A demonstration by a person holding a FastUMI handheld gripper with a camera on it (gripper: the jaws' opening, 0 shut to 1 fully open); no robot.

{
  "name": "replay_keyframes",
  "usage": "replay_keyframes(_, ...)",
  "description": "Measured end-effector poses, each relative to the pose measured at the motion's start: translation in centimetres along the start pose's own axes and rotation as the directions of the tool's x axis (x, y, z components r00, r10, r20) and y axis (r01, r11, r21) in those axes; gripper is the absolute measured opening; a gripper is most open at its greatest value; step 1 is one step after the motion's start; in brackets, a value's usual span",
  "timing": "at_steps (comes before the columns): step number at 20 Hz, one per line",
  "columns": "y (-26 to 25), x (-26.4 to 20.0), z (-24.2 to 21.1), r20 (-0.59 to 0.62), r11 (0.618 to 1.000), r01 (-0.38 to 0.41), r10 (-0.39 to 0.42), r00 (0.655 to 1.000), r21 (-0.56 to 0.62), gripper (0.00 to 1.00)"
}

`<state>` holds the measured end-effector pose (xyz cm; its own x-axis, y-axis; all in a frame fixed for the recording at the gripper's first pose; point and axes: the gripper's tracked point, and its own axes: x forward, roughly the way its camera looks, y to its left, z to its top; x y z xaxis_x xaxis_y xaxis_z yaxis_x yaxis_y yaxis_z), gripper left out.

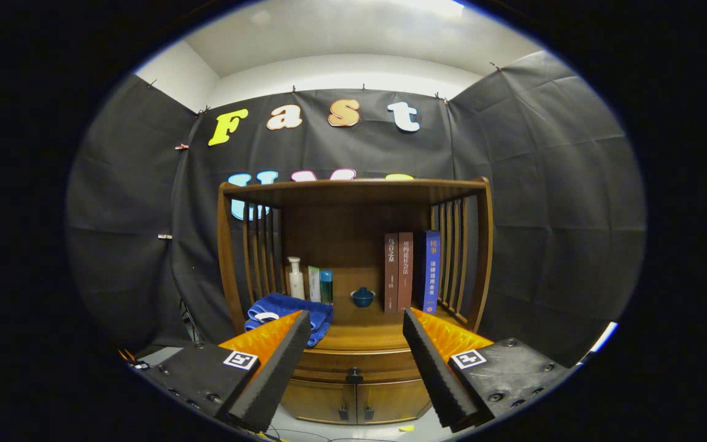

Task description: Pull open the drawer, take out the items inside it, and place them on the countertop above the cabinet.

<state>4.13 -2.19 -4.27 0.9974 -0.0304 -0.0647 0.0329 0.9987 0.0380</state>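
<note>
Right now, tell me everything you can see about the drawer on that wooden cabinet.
The drawer is a wide, shallow front of glossy brown wood with grooved edges, sitting just under the countertop and above two small cabinet doors. It looks fully closed, flush with the cabinet. A small dark knob sits at its centre. Nothing touches it; the open gripper hangs in front, fingers spread to either side. Its contents are hidden.
</note>
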Motion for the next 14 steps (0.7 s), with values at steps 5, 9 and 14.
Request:
replay_keyframes(5,-0.4,3.3,-6.9,-0.097,1.0,-0.002,0.004,0.995,0.014,0.98)
replay_keyframes(9,-0.7,6.5,-12.5,-0.164,1.0,0.0,-0.003,0.986,-0.018,0.98)
replay_keyframes(14,-0.2,10.1,-19.5,-0.276,0.999,-0.013,0.001,0.961,-0.041,0.97)
